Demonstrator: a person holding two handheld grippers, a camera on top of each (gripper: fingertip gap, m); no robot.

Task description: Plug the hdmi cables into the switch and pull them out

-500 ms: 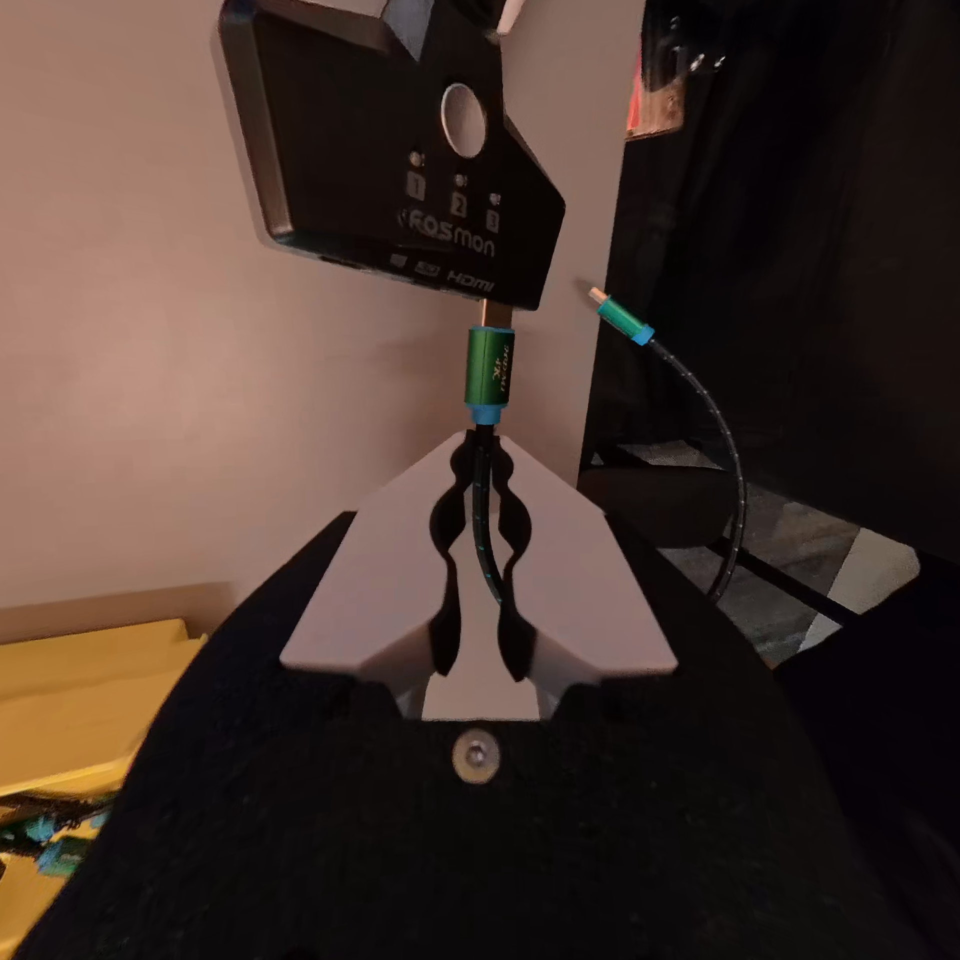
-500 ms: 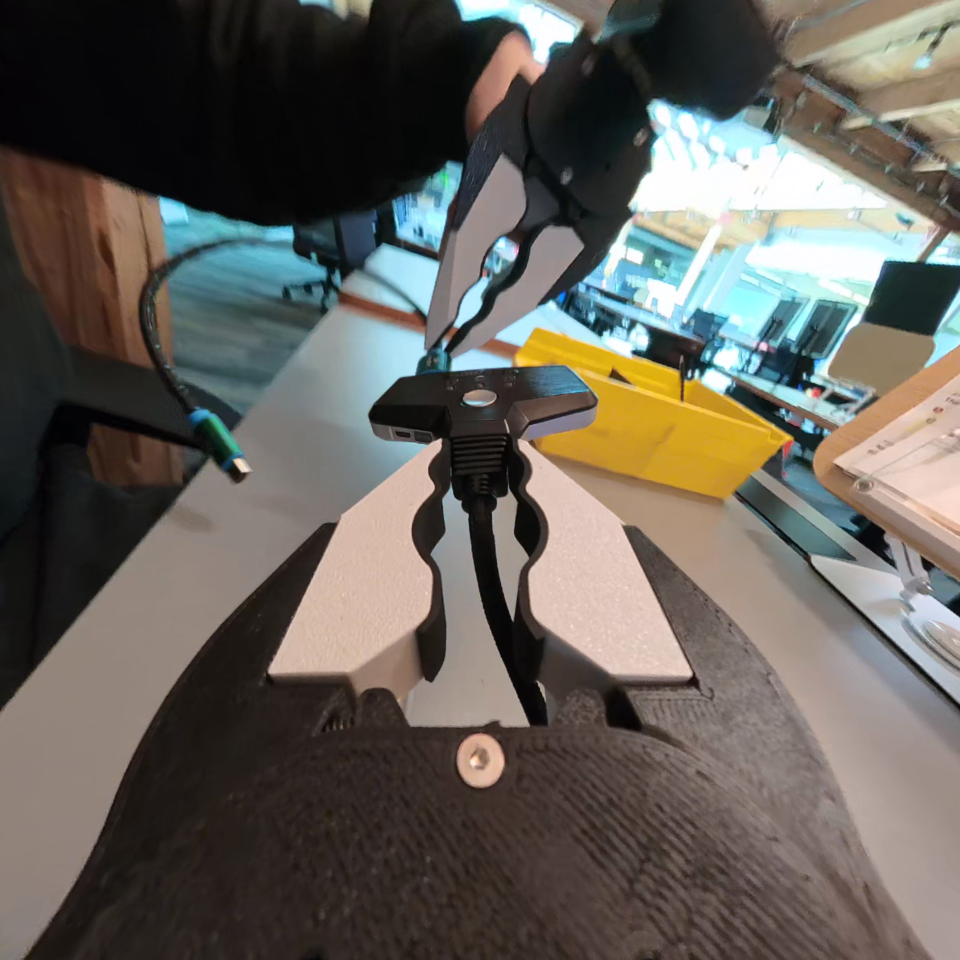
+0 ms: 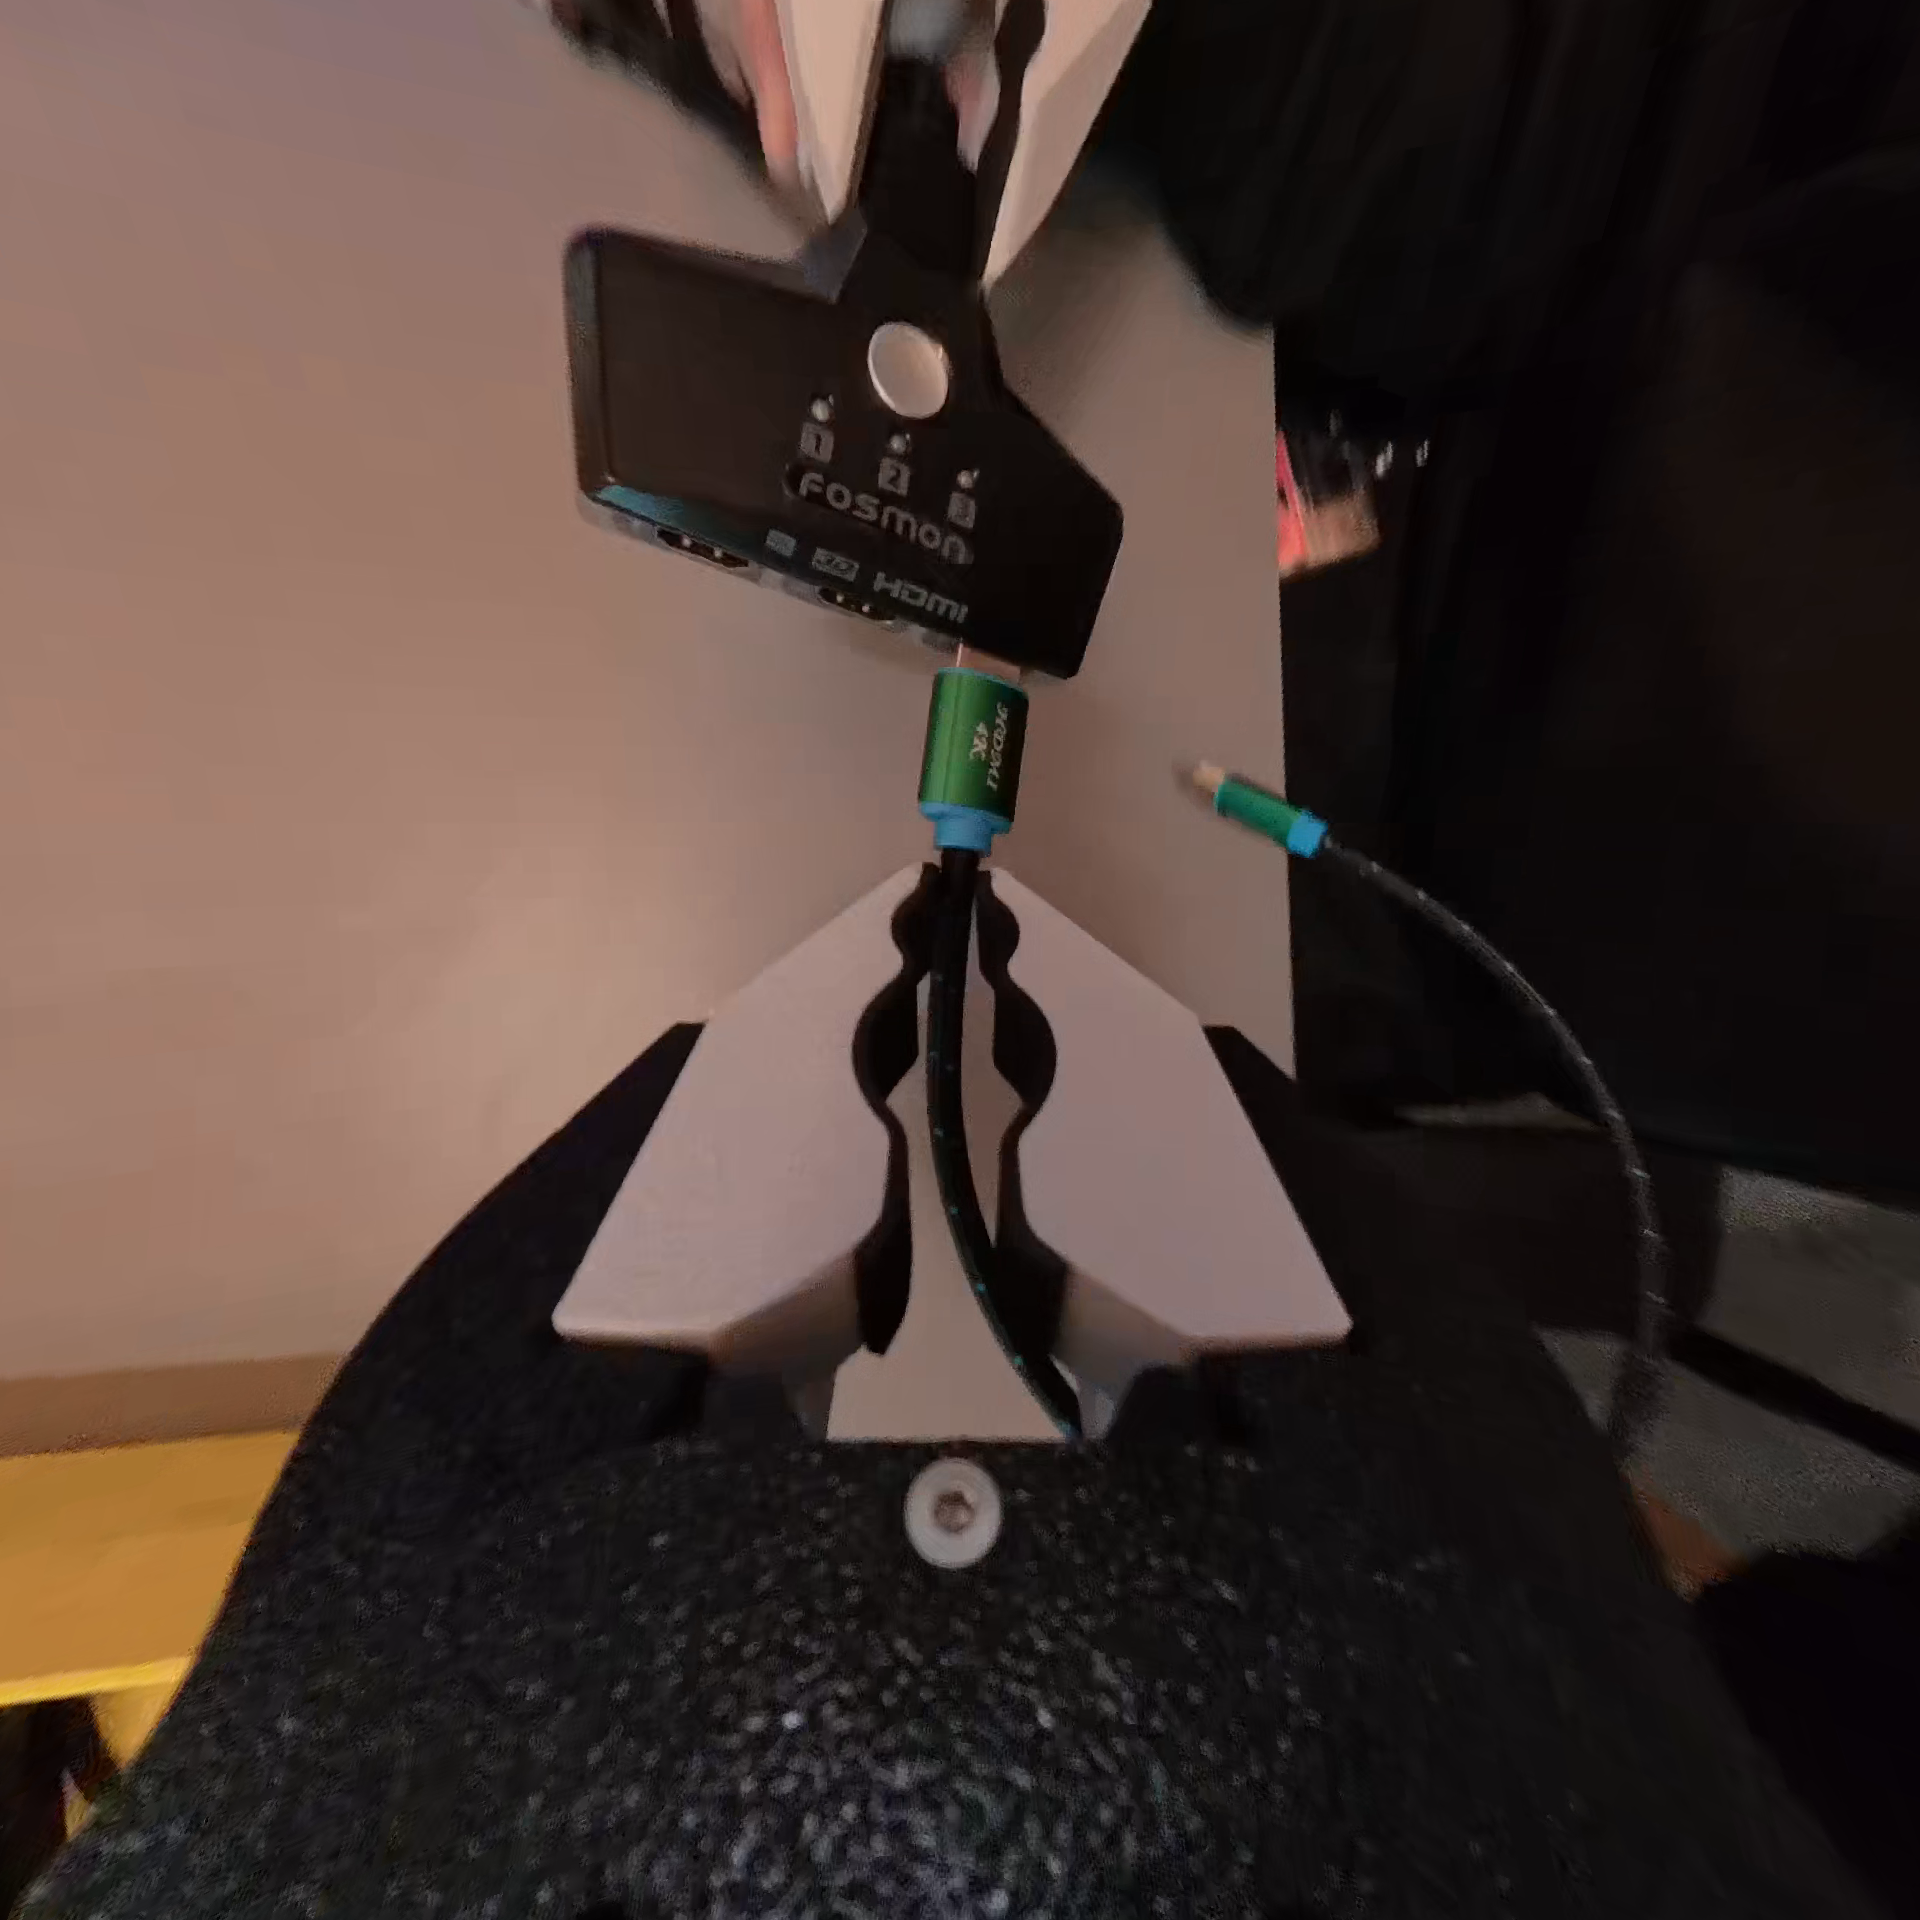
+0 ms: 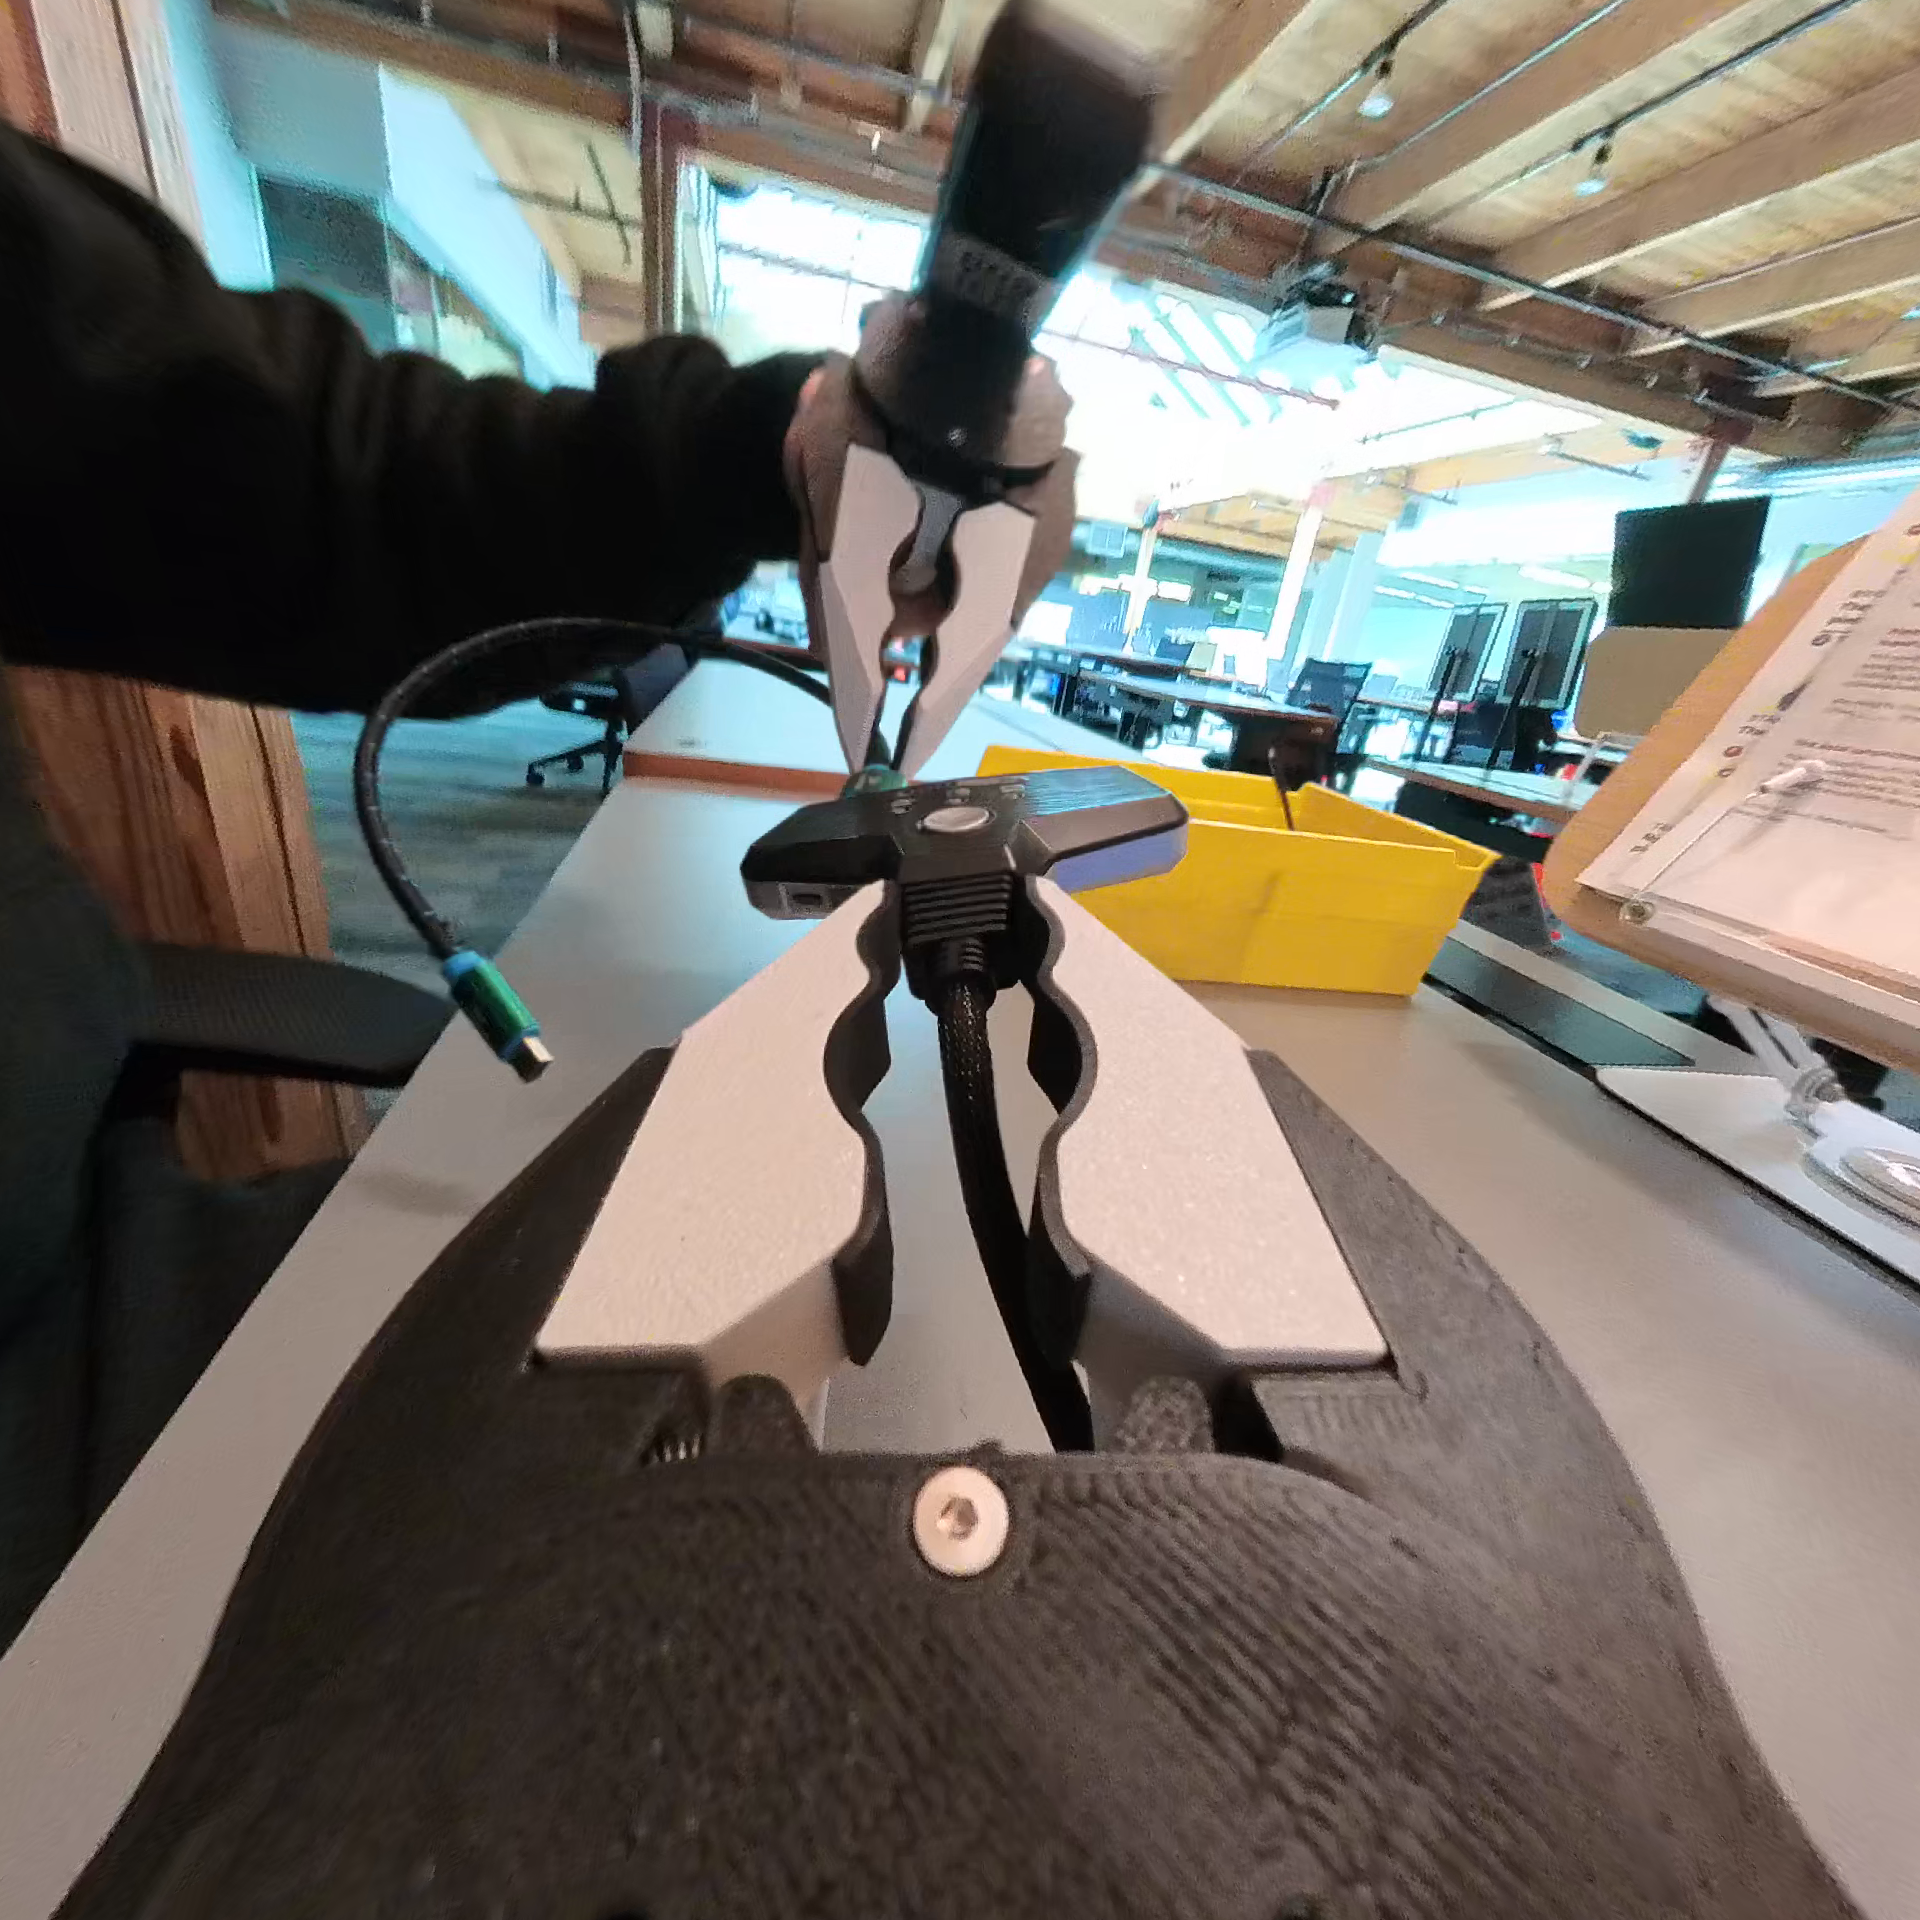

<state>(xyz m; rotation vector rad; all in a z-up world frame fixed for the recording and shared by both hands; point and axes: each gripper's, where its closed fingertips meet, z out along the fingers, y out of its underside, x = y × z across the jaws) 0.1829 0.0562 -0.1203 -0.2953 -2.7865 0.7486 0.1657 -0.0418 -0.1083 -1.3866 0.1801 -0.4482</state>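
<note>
A black HDMI switch [image 3: 790, 457] hangs in the air over the pale table [image 3: 312, 779]. My left gripper [image 3: 956, 868] is shut on a black braided HDMI cable [image 3: 951, 1091] just behind its green plug [image 3: 971, 753]. That plug is in the switch's rightmost port, and the two ports to its left are empty. The cable's other green plug [image 3: 1262, 816] dangles free at the right. My right gripper [image 4: 956, 909] is shut on the ribbed neck of the switch [image 4: 966, 826]. The left gripper [image 4: 883, 753] comes down from above onto the far side, and the free plug [image 4: 497, 1013] hangs at the left.
A yellow bin [image 4: 1278, 914] stands on the table [image 4: 1558, 1299] just behind the switch. A tilted board with papers [image 4: 1766, 790] stands at the right. A black chair [image 4: 260, 1023] and a wooden post [image 4: 156, 883] are off the table's left edge.
The switch has dropped lower and toward the middle of the left wrist view and looks smaller. The left gripper now stands more upright over it. Less bare metal shows between plug and port.
</note>
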